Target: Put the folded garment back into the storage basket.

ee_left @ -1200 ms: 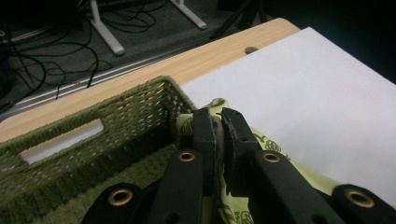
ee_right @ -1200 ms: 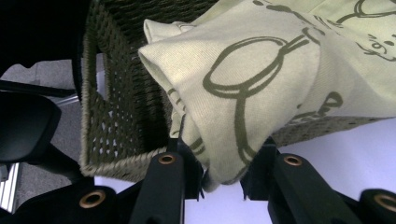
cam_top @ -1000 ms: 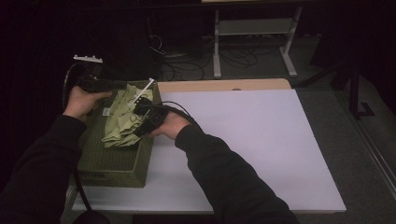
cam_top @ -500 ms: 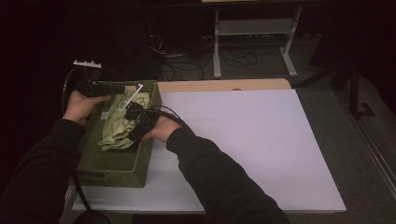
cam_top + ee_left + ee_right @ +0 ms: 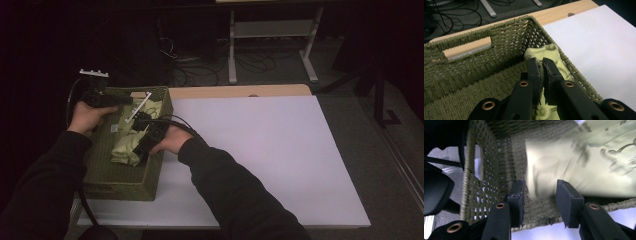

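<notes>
A woven olive basket (image 5: pixel 120 185) stands on the left end of the white table. A pale yellow-green cloth (image 5: pixel 125 147) lies crumpled inside it. At the basket's far end my left gripper (image 5: pixel 131 100) points right, its jaws pinched on a fold of the cloth (image 5: pixel 549 51). My right gripper (image 5: pixel 140 150) reaches over the right wall into the basket. Its jaws have just been opening. My right gripper (image 5: pixel 540 187) now stands apart from the blurred cloth (image 5: pixel 579 157), which hangs just beyond its pads without touching them. The basket wall (image 5: pixel 481 190) lies close below.
The white table top (image 5: pixel 260 150) stretches right of the basket, with a wooden strip (image 5: pixel 235 91) along its far edge. Behind it, a metal stand (image 5: pixel 270 30) and cables lie on the dark floor. Basket walls (image 5: pixel 486 50) hem both grippers in.
The right hand has slid a little left and nearer, deeper into the basket. Its jaws have come apart off the cloth, which now lies lower. The left hand has stayed put.
</notes>
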Demonstrator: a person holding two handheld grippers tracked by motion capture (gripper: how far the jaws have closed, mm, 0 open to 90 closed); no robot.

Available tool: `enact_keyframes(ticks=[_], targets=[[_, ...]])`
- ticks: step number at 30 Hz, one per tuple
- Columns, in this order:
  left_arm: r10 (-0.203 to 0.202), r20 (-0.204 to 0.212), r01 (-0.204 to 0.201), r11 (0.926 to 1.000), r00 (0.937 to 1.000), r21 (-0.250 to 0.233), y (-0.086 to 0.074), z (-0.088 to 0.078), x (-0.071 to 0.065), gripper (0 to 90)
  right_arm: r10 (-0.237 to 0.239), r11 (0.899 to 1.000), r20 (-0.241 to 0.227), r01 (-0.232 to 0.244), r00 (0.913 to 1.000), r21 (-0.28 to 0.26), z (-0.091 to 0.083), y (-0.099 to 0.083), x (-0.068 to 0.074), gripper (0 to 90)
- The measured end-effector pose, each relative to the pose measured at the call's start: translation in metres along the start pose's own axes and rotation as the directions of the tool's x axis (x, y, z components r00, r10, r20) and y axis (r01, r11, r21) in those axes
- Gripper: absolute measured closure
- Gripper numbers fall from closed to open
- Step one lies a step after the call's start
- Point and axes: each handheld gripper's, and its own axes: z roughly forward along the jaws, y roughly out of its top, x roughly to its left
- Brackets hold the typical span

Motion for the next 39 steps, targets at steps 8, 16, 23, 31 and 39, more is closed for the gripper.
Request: enact_keyframes(ticks=[8,16,23,31,39], targets=[[-0.025,-0.008,0.025,0.9997,0.9997,0.004,-0.007,0.005,0.005,83.7,0.008,1.0,0.018,-0.008,0.9998,-0.023,-0.015,-0.004,-0.003,54.5],[-0.002,-0.033,0.002,0.9997,0.9994,-0.023,-0.007,0.003,0.002,58.5,0.035,0.997,0.036,-0.033,0.9987,-0.063,-0.033,-0.018,-0.013,52.8],[0.006,0.024,-0.006,1.0,0.9997,0.001,-0.008,0.008,-0.007,48.8,0.065,0.994,0.044,-0.06,0.9969,-0.093,-0.044,-0.029,-0.02,50.5],[0.011,0.077,-0.009,0.9996,0.9969,-0.028,-0.012,0.006,-0.022,40.6,0.087,0.988,0.059,-0.079,0.9944,-0.13,-0.062,-0.049,-0.027,44.5],[0.035,0.108,-0.03,0.998,0.9935,-0.057,-0.014,0.001,-0.04,35.3,0.11,0.983,0.083,-0.097,0.9904,-0.155,-0.08,-0.073,-0.035,37.1]])
